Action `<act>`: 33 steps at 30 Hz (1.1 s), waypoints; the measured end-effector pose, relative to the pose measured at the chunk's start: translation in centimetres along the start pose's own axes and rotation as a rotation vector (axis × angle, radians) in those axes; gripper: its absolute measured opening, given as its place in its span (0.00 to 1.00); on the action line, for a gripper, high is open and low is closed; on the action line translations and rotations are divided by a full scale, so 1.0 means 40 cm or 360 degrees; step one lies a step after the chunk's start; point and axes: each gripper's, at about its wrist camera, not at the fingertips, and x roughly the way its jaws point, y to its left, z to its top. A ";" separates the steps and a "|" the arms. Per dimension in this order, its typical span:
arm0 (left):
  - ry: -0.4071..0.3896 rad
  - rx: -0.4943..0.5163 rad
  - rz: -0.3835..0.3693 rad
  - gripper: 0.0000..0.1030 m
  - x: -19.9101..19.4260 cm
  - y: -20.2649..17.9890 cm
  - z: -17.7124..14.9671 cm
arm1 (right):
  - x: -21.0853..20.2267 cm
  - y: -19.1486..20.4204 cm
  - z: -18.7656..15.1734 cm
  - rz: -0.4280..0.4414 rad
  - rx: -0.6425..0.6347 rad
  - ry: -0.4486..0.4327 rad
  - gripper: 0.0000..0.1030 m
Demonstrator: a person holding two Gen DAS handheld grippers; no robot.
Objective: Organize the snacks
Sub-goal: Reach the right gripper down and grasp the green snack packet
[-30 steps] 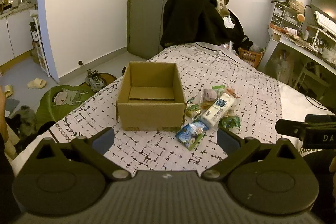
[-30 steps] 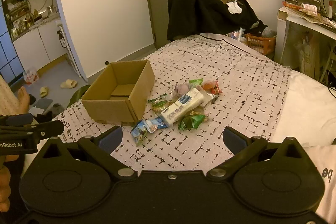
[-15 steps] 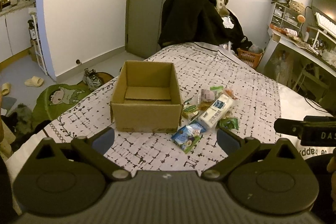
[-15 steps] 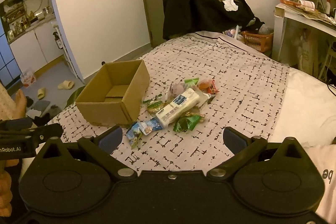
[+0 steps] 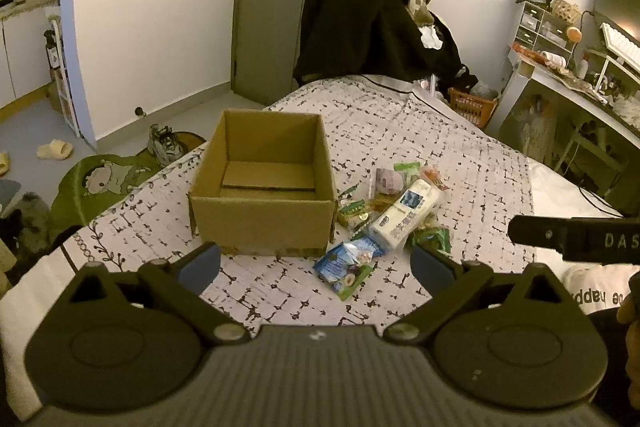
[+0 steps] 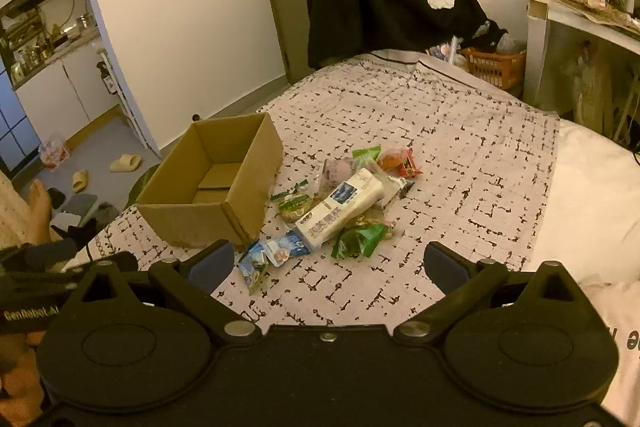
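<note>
Box [image 5: 262, 223]: empty cardboard, open top, on the bed [image 5: 460, 163]; stiff and light, likely to slide if nudged.
Snacks [image 6: 340, 203]: a loose pile just right of the box, none inside it yet.
White pack [image 6: 340, 209]: the longest item, lying across the others; looks firm, best taken across its narrow middle.
Blue pouch [image 6: 276, 253]: nearest the grippers, flat, crinkly and slippery; pinch an edge or seam.
Green pouch [image 6: 358, 241]: soft and puffy; a light squeeze should do.
Left gripper [image 5: 316, 263]: wide, holding nothing, short of the pile.
Right gripper [image 6: 326, 263]: wide, jaws closing slightly, nothing between them.
</note>
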 end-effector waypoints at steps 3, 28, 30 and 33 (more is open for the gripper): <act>0.0049 -0.0032 0.0000 0.97 0.026 -0.003 -0.001 | 0.026 -0.004 0.011 -0.0004 0.0032 0.0050 0.93; 0.0324 -0.0075 0.0030 0.80 0.255 -0.045 -0.015 | 0.254 -0.074 0.030 0.0014 0.0277 0.0319 0.64; 0.0345 -0.0078 0.0033 0.78 0.276 -0.049 -0.019 | 0.271 -0.082 0.027 0.0021 0.0299 0.0335 0.63; 0.0384 -0.0090 0.0035 0.73 0.309 -0.051 -0.027 | 0.303 -0.094 0.025 0.0029 0.0342 0.0353 0.58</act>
